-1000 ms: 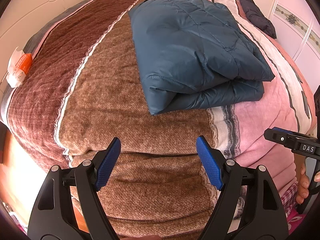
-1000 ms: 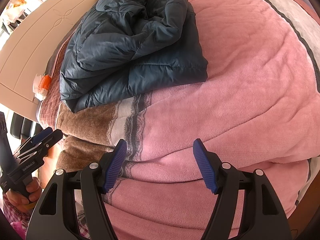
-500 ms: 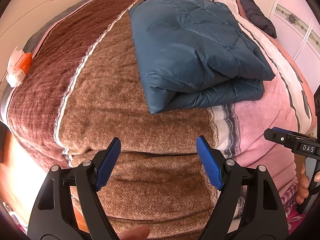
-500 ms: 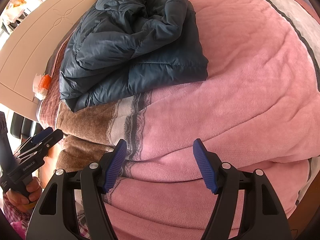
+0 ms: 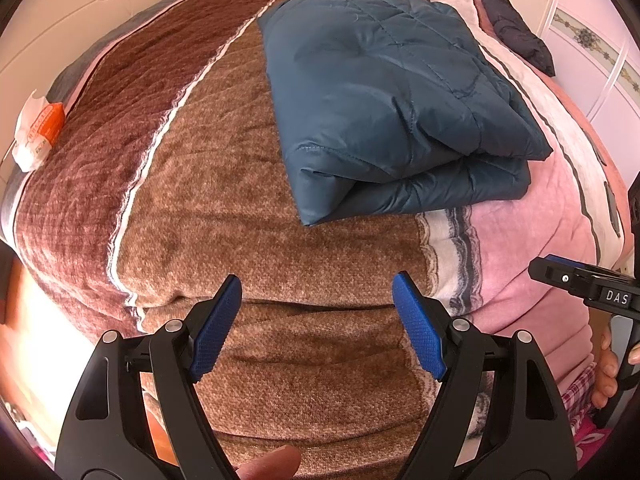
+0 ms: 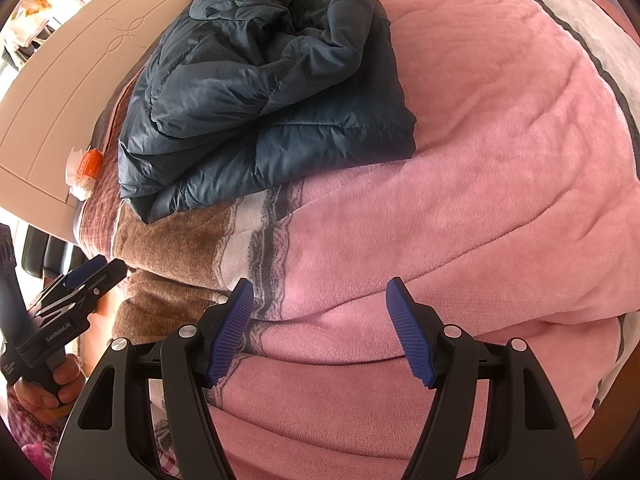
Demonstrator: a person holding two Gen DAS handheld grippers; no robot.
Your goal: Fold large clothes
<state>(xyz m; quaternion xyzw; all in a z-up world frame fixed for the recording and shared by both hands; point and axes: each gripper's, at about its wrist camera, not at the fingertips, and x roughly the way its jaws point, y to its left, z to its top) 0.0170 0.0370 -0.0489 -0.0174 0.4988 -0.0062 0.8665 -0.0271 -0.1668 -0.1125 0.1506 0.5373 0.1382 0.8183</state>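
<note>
A dark teal quilted jacket (image 5: 392, 112) lies folded in a thick stack on the bed; it also shows in the right wrist view (image 6: 264, 96), its top layers rumpled. My left gripper (image 5: 318, 292) is open and empty, held off the bed's near edge, well short of the jacket. My right gripper (image 6: 320, 292) is open and empty, also back from the bed's near edge over the pink part of the blanket. Each gripper shows at the side of the other's view, the right one (image 5: 560, 276) and the left one (image 6: 96, 272).
The bed carries a striped plush blanket, brown (image 5: 224, 216) on the left and pink (image 6: 480, 160) on the right. A white and orange packet (image 5: 40, 132) lies at the left edge. A dark garment (image 5: 516, 28) lies at the far right. A cream headboard (image 6: 80, 80) stands behind.
Nearly nothing has moved. A fingertip has come into the bottom edge of the left wrist view. The jacket and both grippers hold their places.
</note>
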